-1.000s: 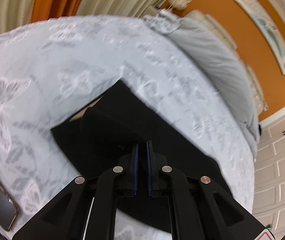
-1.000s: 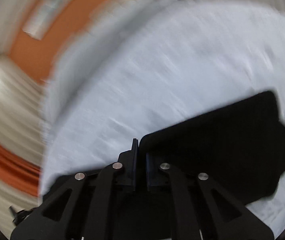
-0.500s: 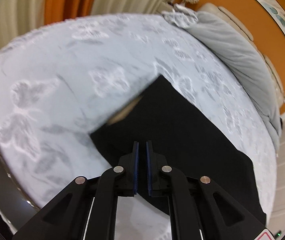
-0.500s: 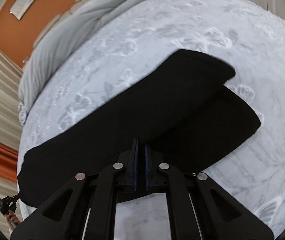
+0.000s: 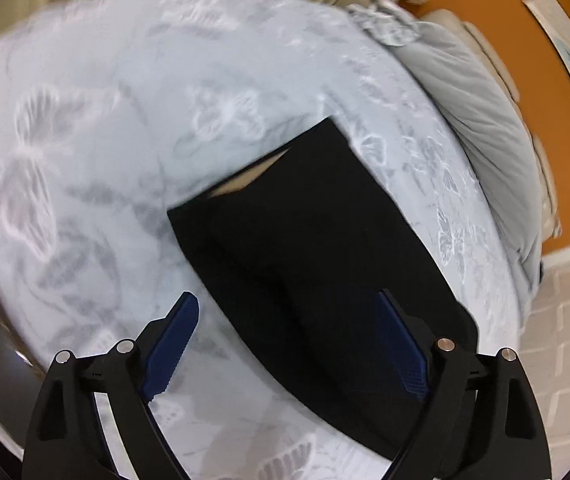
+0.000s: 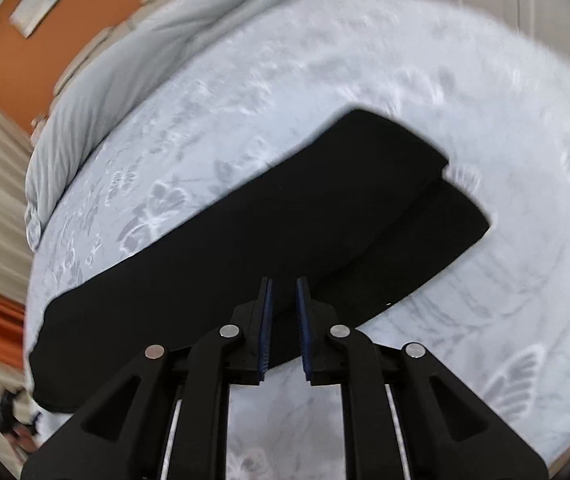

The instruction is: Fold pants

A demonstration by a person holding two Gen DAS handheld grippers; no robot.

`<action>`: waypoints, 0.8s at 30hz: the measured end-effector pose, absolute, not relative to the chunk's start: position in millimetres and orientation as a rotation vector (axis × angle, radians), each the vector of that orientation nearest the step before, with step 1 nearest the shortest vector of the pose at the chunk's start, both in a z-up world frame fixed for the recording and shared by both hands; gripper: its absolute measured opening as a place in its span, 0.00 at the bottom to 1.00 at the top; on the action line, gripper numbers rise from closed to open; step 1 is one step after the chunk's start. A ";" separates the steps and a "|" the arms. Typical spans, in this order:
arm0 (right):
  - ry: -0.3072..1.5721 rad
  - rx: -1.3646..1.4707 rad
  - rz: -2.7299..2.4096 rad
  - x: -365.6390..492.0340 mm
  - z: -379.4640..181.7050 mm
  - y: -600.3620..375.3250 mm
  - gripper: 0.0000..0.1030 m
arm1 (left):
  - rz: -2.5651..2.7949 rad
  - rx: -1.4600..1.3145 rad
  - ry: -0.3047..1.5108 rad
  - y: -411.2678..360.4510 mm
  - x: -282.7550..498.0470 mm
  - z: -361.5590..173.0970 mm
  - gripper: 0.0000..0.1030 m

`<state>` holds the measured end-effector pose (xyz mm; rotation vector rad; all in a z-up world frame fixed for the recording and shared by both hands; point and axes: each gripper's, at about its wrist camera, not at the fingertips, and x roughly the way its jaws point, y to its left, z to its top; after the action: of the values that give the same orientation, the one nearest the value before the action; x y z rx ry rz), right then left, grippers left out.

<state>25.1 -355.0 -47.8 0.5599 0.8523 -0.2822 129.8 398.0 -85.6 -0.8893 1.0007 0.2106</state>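
Opening over the folded black pants (image 5: pixel 317 248): left tongs (image 5: pixel 285 312) wide, right tongs (image 6: pixel 284 286) slightly; nothing gripped

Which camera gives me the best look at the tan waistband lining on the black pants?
The left wrist view: the tan lining shows at the far edge of the black pants. The right wrist view shows only their black outer fabric, lying lengthwise.

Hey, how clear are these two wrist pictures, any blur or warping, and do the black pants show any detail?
Left wrist view: mild motion blur on the bedspread, fisheye bending at the edges, pants nearly flat black. Right wrist view: stronger smear toward the rim, bed curved like a dome, pants showing only a faint fold line; the gripper fingers stay sharp.
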 end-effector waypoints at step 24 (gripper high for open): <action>0.820 0.256 -0.176 55.3 -33.9 -259.5 0.74 | 0.236 -0.861 1.097 390.5 140.0 -105.6 0.08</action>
<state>55.3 -259.5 -33.9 0.2562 0.8201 -0.1758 140.0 390.5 -105.6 -0.8614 1.0966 0.2357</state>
